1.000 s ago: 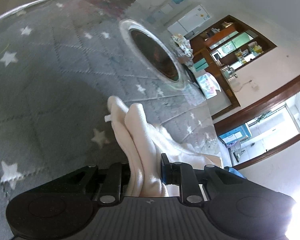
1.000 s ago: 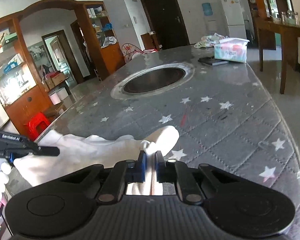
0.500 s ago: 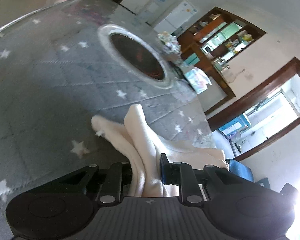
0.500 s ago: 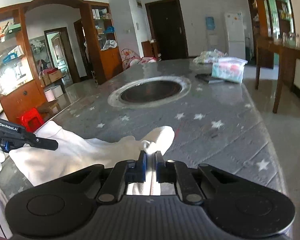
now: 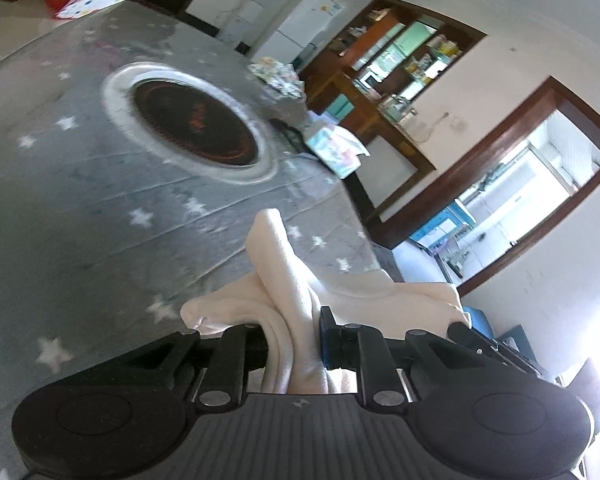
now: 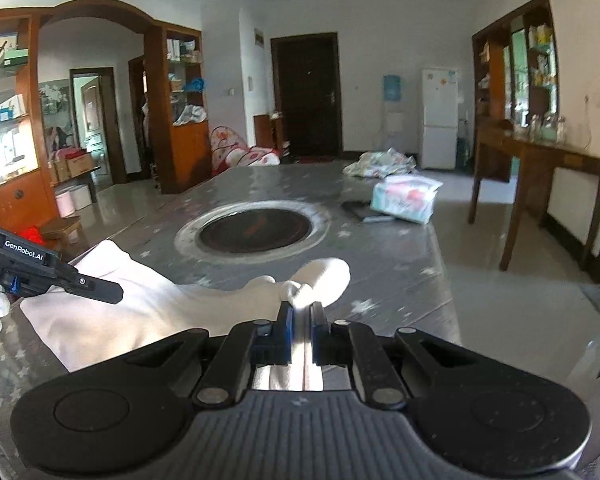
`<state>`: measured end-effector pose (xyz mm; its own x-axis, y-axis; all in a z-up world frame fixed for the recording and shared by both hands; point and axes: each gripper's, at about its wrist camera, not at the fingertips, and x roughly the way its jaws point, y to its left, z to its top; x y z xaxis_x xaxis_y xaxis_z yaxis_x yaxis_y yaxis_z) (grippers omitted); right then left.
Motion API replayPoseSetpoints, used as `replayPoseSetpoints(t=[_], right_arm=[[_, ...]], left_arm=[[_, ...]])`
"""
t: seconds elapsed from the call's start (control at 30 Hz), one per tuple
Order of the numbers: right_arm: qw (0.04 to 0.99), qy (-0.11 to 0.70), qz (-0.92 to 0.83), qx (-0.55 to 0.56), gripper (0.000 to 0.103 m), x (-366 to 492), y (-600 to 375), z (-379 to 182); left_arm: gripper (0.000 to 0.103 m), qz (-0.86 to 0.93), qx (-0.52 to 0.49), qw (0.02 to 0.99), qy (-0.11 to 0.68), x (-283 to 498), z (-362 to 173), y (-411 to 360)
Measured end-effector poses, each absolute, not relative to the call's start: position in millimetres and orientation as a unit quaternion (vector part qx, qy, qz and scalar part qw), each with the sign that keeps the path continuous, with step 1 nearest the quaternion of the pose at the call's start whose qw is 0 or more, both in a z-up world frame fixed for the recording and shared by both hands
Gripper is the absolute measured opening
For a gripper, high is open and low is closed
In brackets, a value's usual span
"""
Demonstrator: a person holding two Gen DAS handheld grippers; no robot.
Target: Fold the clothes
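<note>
A cream-white garment (image 6: 148,312) hangs stretched between my two grippers above the near end of the grey star-patterned table (image 6: 396,252). My right gripper (image 6: 302,312) is shut on one bunched edge of it. My left gripper (image 5: 294,328) is shut on another thick fold of the garment (image 5: 284,272), which sticks up past the fingers. The left gripper also shows at the left of the right wrist view (image 6: 60,276), held by a white-gloved hand. The cloth sags between the two grips.
A round dark burner with a metal rim (image 6: 256,230) sits in the table's middle. A tissue pack (image 6: 404,198), a dark flat object (image 6: 360,210) and a crumpled cloth (image 6: 380,162) lie at the far right end. A wooden side table (image 6: 540,184) stands right.
Both grippers have risen and tilted up with the garment still gripped, so the table looks lower and farther. The cloth now hangs lifted between them.
</note>
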<state>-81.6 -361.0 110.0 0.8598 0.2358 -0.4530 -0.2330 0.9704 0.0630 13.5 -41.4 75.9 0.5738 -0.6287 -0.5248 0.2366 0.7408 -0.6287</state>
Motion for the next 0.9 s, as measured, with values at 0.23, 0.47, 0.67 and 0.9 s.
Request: replayPoseSetpoints(t=[0.23,0.47,0.67,0.9], right_arm=[[0.974,0.209,0.090,-0.018,0.007,-85,-383,135],[0.976,0.204,0.065,-0.032,0.007,-90,-399,144],[0.977,0.206,0.051,-0.033,0.007,-92,-410,143],[0.975,0.218,0.044,-0.029,0.007,-92,-416,134]], left_arm=[[0.018,-0.276,-0.236,0.849,0.383,27,92,-74],[0.018,-0.291,-0.208,0.852,0.383,35,103,-105],[0.018,-0.296,-0.183,0.854,0.386,43,108,-128],[0.018,-0.290,-0.175,0.849,0.406,49,95,-136]])
